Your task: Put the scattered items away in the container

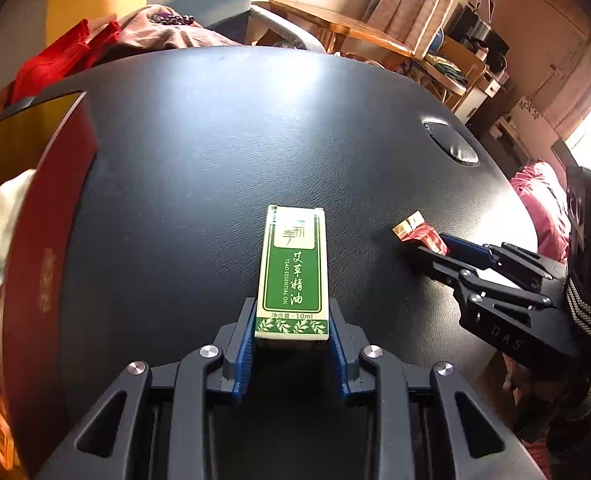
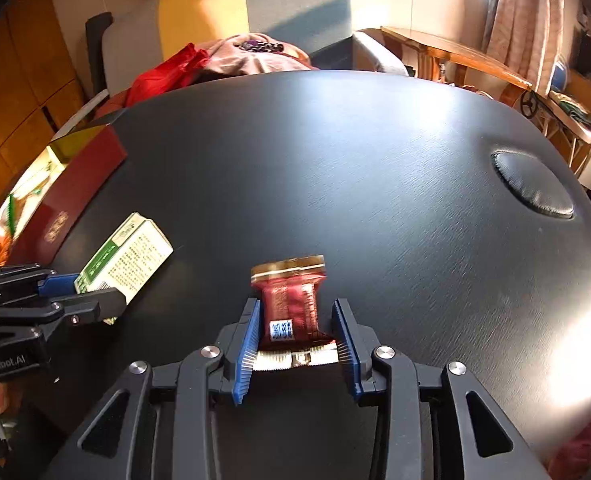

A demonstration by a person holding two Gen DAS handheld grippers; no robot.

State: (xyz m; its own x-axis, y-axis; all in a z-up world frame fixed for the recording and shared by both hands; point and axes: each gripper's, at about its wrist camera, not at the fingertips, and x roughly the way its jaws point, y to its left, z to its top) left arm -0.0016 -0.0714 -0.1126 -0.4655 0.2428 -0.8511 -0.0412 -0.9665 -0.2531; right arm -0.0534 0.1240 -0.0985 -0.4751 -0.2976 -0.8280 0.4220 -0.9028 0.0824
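Note:
In the left wrist view my left gripper is shut on a green-and-white essential oil box, which juts forward over the black table. In the right wrist view my right gripper is shut on a small red packet with gold ends. An open dark red container with a gold inner wall stands at the table's left edge, with several items inside. The right wrist view shows this container at far left, and my left gripper with the box just right of it. My right gripper and its packet show at right.
A round padded disc is set into the table at the right. Red and pink clothes are piled beyond the far edge. A pink cloth lies off the table's right side. Wooden furniture and curtains stand behind.

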